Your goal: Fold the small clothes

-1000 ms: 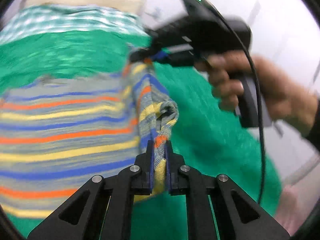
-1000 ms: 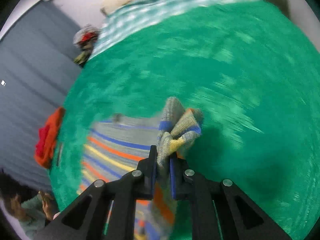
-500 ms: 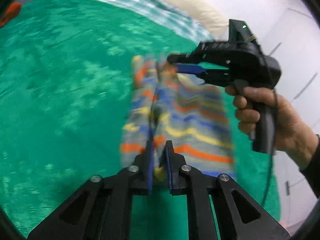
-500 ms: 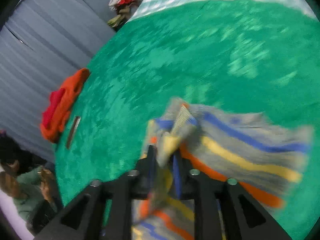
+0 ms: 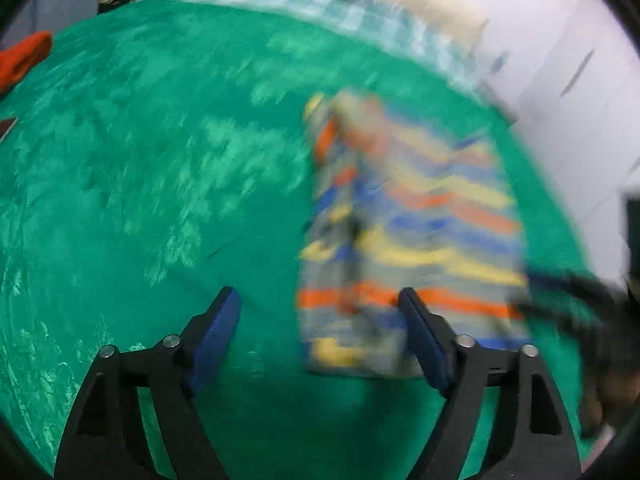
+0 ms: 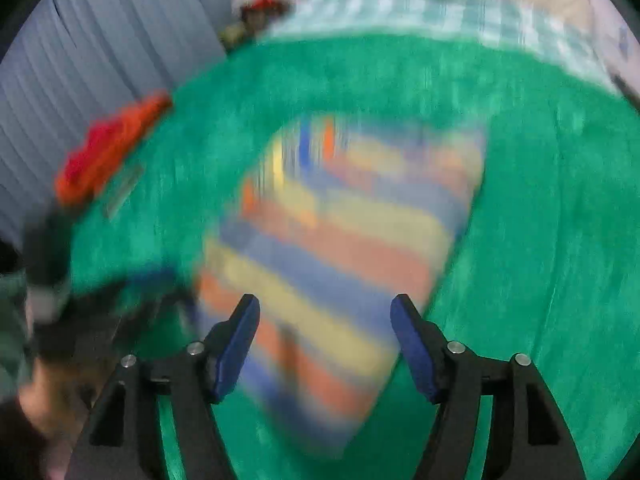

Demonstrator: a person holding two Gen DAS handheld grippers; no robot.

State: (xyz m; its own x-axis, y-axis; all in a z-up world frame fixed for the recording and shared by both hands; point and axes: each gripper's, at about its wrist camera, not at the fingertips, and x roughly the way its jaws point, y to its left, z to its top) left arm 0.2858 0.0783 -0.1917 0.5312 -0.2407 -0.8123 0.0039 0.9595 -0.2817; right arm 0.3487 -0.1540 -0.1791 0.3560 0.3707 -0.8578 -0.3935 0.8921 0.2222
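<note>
Both tools newly off striped garment [image 5: 408, 240]

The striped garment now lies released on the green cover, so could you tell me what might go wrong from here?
1. The striped garment looks uneven along its left edge, so the fold may slip open.
2. Both views are motion-blurred, and the left tool and right tool are open close over it; a finger could snag the cloth.
3. It lies near the green cover's right edge.

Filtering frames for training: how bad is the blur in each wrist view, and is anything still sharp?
Left wrist: striped cloth and green cover smeared by motion, yet the open left gripper is crisp. Right wrist: worse; stripes run together, orange cloth streaked, only the open right gripper sharp. Both have strong fisheye bending.
</note>
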